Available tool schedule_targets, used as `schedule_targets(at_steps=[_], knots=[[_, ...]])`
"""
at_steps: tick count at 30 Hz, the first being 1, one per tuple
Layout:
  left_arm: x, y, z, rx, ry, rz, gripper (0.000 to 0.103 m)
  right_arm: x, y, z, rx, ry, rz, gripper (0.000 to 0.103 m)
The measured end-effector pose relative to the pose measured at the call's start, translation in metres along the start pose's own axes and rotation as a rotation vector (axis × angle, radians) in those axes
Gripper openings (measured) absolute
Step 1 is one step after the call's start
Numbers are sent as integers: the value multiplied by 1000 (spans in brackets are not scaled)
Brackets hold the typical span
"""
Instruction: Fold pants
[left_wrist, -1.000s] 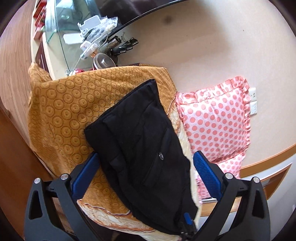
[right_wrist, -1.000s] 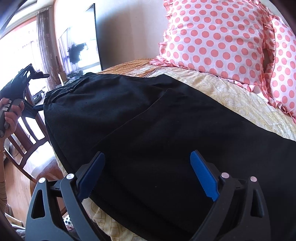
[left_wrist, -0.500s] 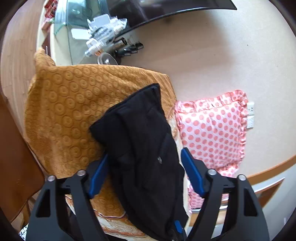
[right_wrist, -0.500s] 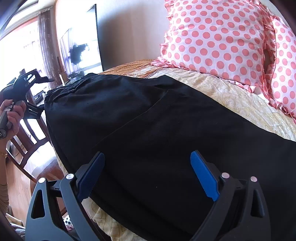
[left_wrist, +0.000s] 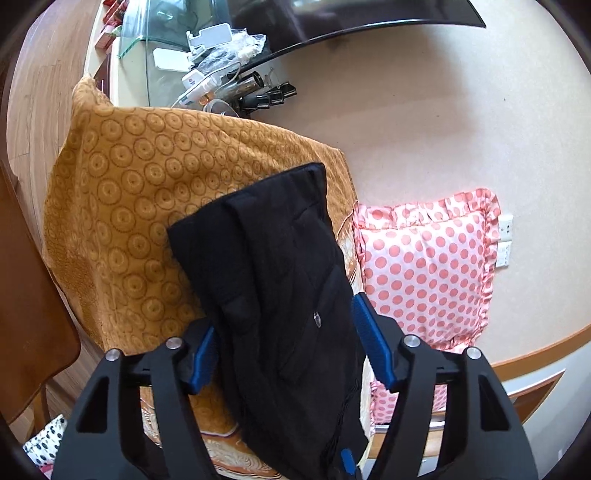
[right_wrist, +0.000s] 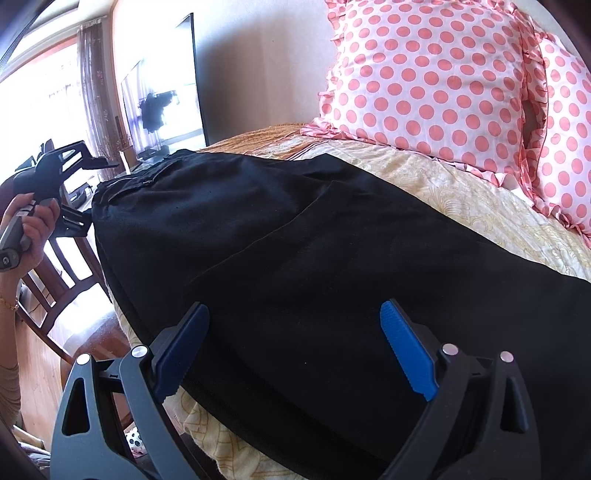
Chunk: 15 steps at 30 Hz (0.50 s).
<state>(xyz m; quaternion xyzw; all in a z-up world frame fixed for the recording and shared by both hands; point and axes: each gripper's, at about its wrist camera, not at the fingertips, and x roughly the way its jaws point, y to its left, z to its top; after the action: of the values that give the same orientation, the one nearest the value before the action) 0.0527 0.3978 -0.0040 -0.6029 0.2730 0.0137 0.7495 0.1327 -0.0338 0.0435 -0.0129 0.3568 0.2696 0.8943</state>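
Black pants lie folded lengthwise on an orange patterned bedspread. In the left wrist view my left gripper is open and empty, held high above the pants and looking down on them. In the right wrist view the pants fill the middle, and my right gripper is open and empty, low over one end of them. The left gripper shows there too, in a hand at the far left, off the pants' far end.
Pink polka-dot pillows lie against the wall beside the pants, also in the right wrist view. A glass stand with small clutter and a dark screen stand past the bed. A wooden chair stands at the bed's side.
My left gripper has risen and pulled back from the pants, which look smaller in its view. My right gripper has hardly moved. Both stay open.
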Motion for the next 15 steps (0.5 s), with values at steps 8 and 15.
schedule_targets(at_steps=[8,15], knots=[[2,-2,-6,56,-65,112,28,-23,-13,-13,66,-63,68,102],[-9,-44,-28,285,-148,152,12,-52,-42,-33,172,-100,88,102]])
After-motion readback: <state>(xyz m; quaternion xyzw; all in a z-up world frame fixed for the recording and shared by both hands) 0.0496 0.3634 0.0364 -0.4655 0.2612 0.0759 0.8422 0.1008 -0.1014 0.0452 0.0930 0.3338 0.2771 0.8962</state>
